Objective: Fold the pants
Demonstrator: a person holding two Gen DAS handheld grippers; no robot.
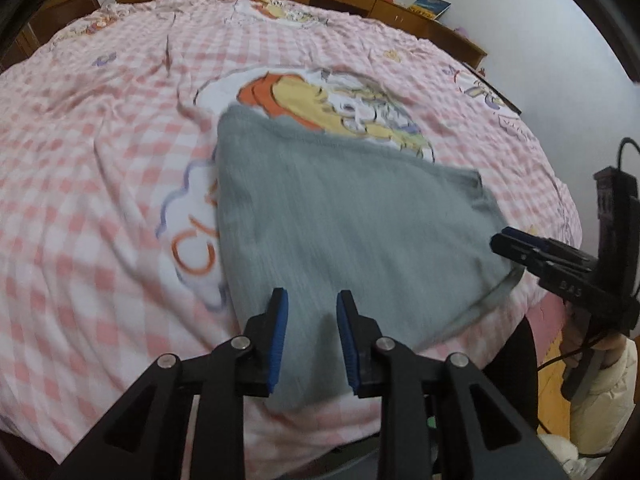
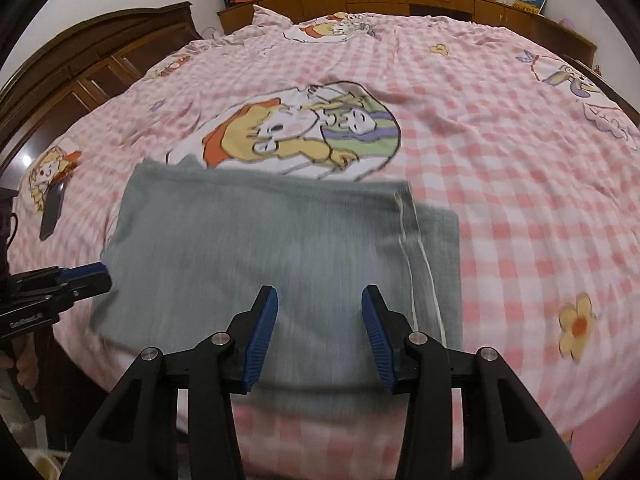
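**Gray pants on the bed, nearly folded**

To fold well: grab one edge with both grippers at once, lift it low, lay it over the far edge, line up the corners, then smooth flat. No tugging, or the layers underneath slide apart.

Left gripper [image 1: 308, 300]: jaws a narrow way apart, nothing between them, holding nothing. Right gripper [image 2: 320, 294]: jaws a bit wider, empty too. Both hovering, pointing down at the cloth.

Pants [image 1: 340, 220]: lying flat on the pink checked bed [image 1: 100, 160], already folded into a wide gray patch. Right under and just ahead of both grippers. Near edge of the pants below the left gripper's blue fingertips [image 1: 280, 308]. White drawstring [image 2: 416, 264] on the cloth, just right of the right gripper. Far edge of the pants lying across the cartoon picture [image 2: 296, 132] on the bed cover, well ahead of both grippers.

Pictures a little blurry, so small creases hard to tell.
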